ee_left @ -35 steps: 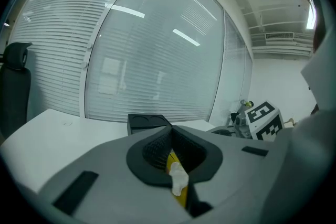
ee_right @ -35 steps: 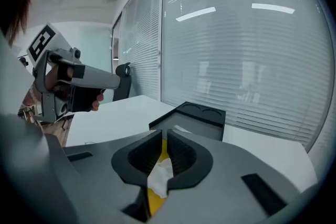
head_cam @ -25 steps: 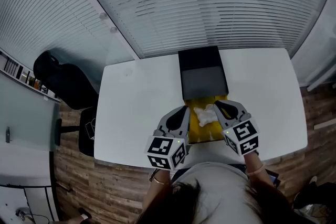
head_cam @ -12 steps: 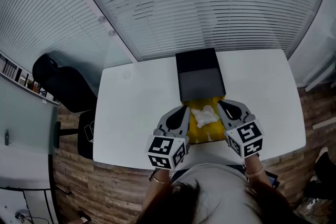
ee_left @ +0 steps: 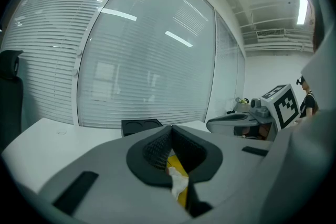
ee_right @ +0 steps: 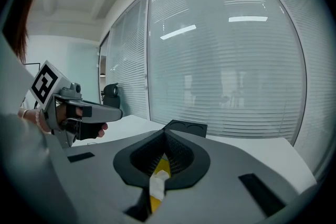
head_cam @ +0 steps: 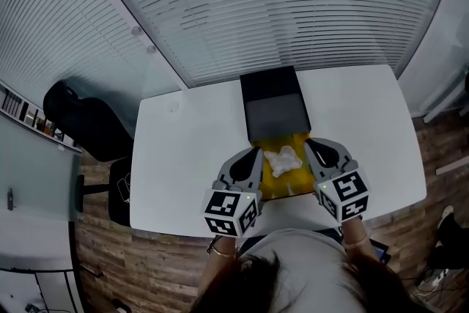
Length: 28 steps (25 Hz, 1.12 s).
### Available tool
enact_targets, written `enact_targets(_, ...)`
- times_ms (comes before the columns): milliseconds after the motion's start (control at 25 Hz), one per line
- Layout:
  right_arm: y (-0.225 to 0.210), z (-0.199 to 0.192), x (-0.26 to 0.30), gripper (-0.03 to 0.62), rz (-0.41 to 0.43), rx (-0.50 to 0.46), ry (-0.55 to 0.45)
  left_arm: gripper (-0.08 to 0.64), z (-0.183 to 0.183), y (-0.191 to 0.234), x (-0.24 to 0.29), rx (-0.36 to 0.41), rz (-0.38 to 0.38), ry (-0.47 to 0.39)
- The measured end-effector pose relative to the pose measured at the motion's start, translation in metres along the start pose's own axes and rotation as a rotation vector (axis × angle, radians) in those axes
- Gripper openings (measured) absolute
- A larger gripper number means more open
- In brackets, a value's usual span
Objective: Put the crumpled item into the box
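The crumpled item [head_cam: 282,159], a white wad, is lying on a yellow sheet [head_cam: 277,185] at the near edge of the white tabletop [head_cam: 190,150]. It is sitting just in front of the box [head_cam: 275,110], not in it. The box is black, is lying open with a grey inside, and is touching the far end of the sheet. The tabletop is standing on a wooden floor [head_cam: 146,260], with glass walls and pale blinds [head_cam: 293,4] running round the far side of the room. A black chair [head_cam: 84,121] is waiting off to the person's left.

I am counting one wad, one sheet, one box and two tongs.

The person is leaning over the near edge and holding both tongs low and level, pointing away from the body and angling in toward each other. The left tongs [head_cam: 258,152] are sitting just beside the wad on its left, and the right tongs [head_cam: 308,145] just beside it on its right, so the wad is lying between the two tips. Each marker cube is pointing back toward the person.

Both pairs of jaws are drawn in narrow. In each gripper view the ribbed pads are meeting at the far end, leaving only a thin slit below. A strip of yellow and a scrap of white are showing through it, and I cannot tell whether any of that is pinched.
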State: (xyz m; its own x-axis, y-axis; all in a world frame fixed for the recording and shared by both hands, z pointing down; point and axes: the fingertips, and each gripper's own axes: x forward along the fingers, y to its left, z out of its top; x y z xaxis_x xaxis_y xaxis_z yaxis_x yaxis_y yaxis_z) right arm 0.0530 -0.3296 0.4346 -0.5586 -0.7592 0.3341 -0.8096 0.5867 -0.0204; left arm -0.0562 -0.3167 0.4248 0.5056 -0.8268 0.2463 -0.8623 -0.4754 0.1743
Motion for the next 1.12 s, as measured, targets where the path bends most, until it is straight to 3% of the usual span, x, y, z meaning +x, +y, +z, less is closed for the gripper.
enact_targets(1120, -0.0065, 0.0019, -0.0062, 0.025, -0.037, 0.026, -0.022, 0.017, -0.0062, -0.0055, 0.0040, 0.031, -0.003, 0.042)
